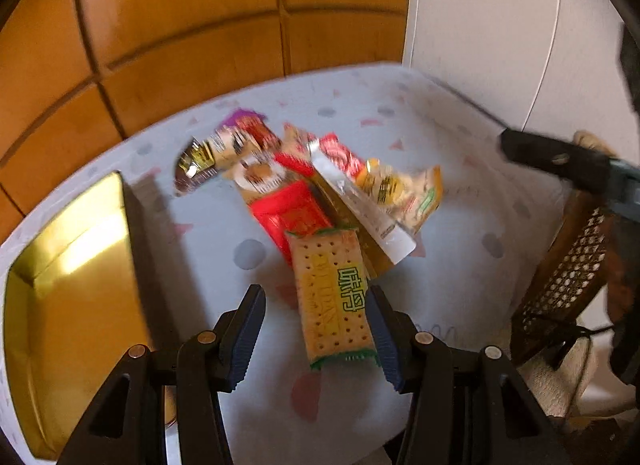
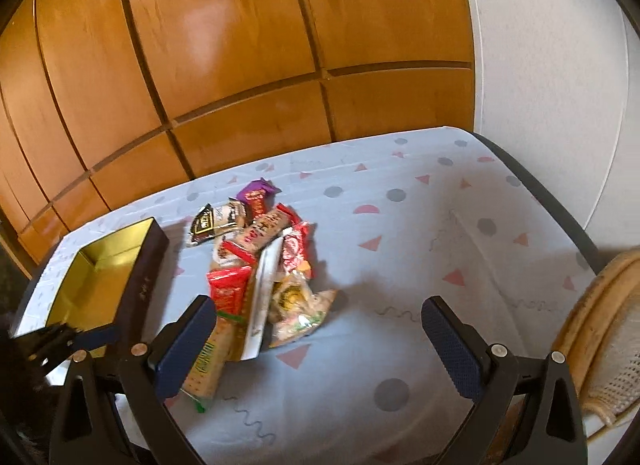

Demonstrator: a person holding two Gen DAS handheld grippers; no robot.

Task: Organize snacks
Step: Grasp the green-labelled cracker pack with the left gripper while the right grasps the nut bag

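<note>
Many shiny snack packets (image 2: 256,261) lie in 1 loose heap in the middle of the pale blue tablecloth with grey dots and pink triangles (image 2: 400,249). Nearest of them is a yellow cracker packet with green edges (image 1: 334,297), flat on the cloth at the front of the heap. The left gripper (image 1: 316,329) sits low around it, with 1 blue pad on each side. Its jaws are partly open, and I cannot tell if the pads touch the packet yet. I think it is lined up this way so it can pinch the packet by its long sides.

Just left of the heap stands an open dark box with a gold inside (image 2: 100,285). It looks like the home for the snacks.

The right gripper (image 2: 320,345) hangs wide open over bare cloth and holds nothing. It seems to wait out of the way.
</note>
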